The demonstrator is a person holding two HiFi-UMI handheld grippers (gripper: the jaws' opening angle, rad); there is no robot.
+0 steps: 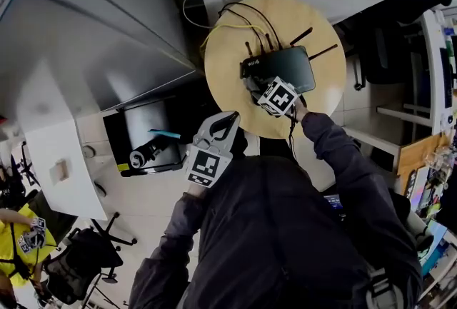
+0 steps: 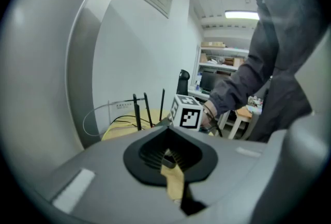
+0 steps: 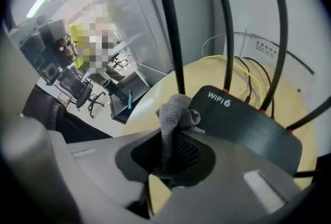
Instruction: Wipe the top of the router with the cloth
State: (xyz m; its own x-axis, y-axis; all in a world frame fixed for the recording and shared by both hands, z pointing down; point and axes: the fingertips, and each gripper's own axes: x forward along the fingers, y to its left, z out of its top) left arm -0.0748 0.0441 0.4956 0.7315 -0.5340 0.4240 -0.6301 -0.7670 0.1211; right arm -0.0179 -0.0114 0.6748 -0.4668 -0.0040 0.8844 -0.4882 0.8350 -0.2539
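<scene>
**Right tongs** (image 3: 171, 151): closed upon a bunched grey cloth (image 3: 176, 112), which is pinched between the ribbed black pads and stands up out of them. The cloth is pressed against the near edge of the router (image 3: 248, 124), just beside the white "WIFI 6" print on its flat black top. In the head view the right tongs (image 1: 253, 83) are seen at the near left corner of the router (image 1: 285, 61), with the marker cube (image 1: 278, 95) turned toward the person. A dark sleeve (image 1: 335, 150) is extended to them.

**Left tongs** (image 2: 168, 158): jaws set together, with nothing gripped between them. In the head view the left tongs (image 1: 230, 118) are held just off the near rim of the worktop (image 1: 225, 79), apart from both router and cloth.

**Router:** laid flat near the middle of the round, pale yellow worktop. Thin black antennas (image 3: 170, 26) are raised along its far edge. Black and yellow cables (image 1: 239, 18) are led from its back across the worktop toward the wall.
</scene>
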